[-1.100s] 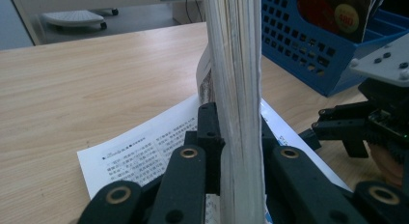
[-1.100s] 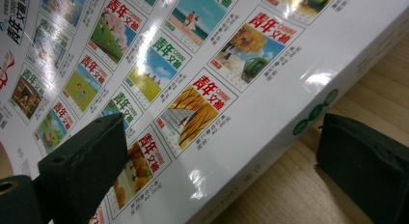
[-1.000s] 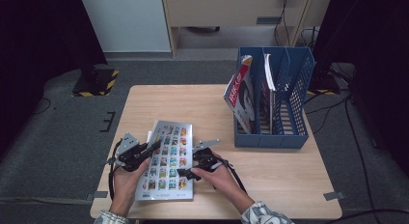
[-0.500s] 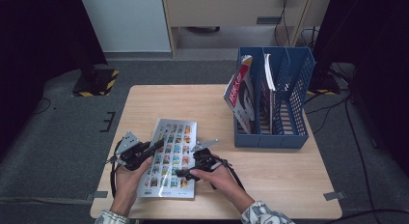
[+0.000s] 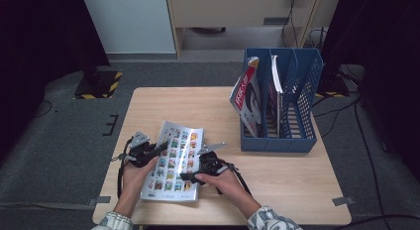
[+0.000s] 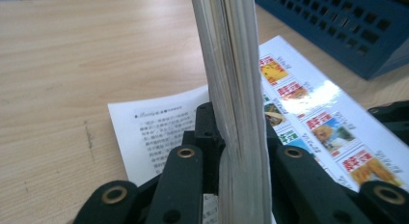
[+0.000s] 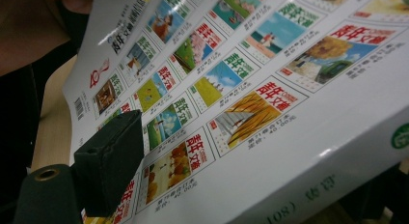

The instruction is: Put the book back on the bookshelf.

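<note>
Lifted since the earlier frame: magazine's (image 5: 173, 160) left edge, now raised off the table (image 5: 277, 185) and curling. Left gripper (image 5: 148, 151): jaws clamped on that edge's pages. Right gripper (image 5: 198, 173): jaws have just been closing, one pad on the cover near the spine, grip unclear. Blue rack (image 5: 292, 101) well apart.

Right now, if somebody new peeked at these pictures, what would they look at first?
Probably the magazine with rows of bright little pictures, near the front edge of the wooden table. The left gripper pinches part of its pages, and the right gripper is at its spine side. Next comes the blue file rack at the far right, holding more magazines.
</note>
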